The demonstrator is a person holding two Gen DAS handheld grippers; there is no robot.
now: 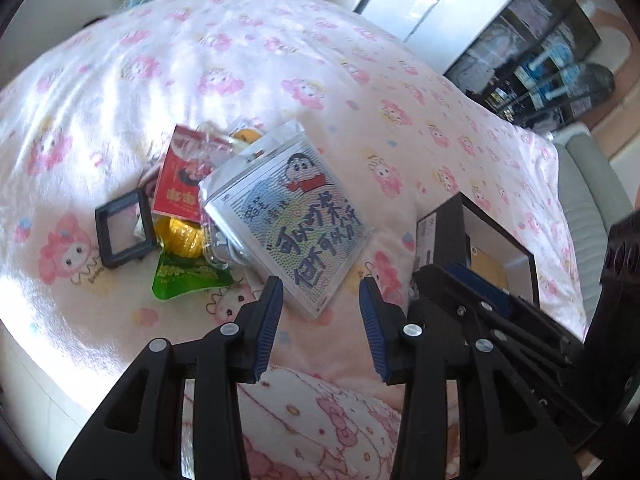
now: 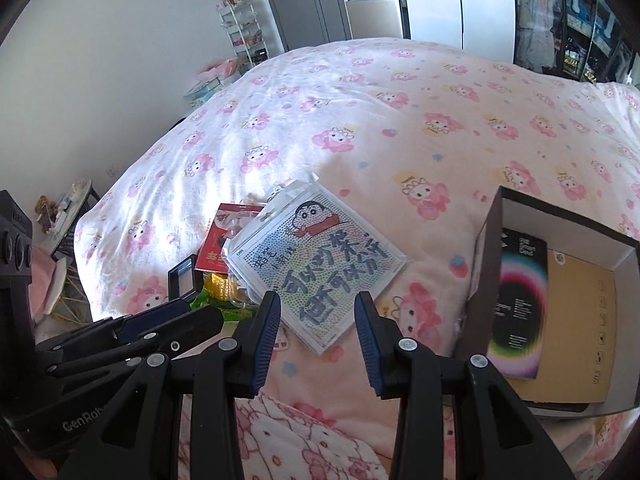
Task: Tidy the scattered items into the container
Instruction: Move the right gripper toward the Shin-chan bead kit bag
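Seemingly little is tidied yet: the black box [image 2: 556, 300] on the bed holds only a printed booklet [image 2: 520, 304] on a tan sheet, though its near corner is hidden. Left to move: cartoon-print sleeve [image 1: 292, 216], red packet [image 1: 184, 176], gold-foil item [image 1: 182, 236], green wrapper [image 1: 188, 276], small black frame [image 1: 124, 232], all heaped beside the box on the pink quilt [image 1: 240, 60]. Left gripper [image 1: 320, 312] and right gripper [image 2: 318, 312] hover over the sleeve's near corner, jaws apart, empty. The sleeve overlaps the heap, so it likely goes first.

red packet [image 1: 182, 178] and gold item [image 1: 182, 236] partly hidden under the cartoon card [image 1: 296, 216] — box [image 2: 560, 300] cut off by the right gripper.
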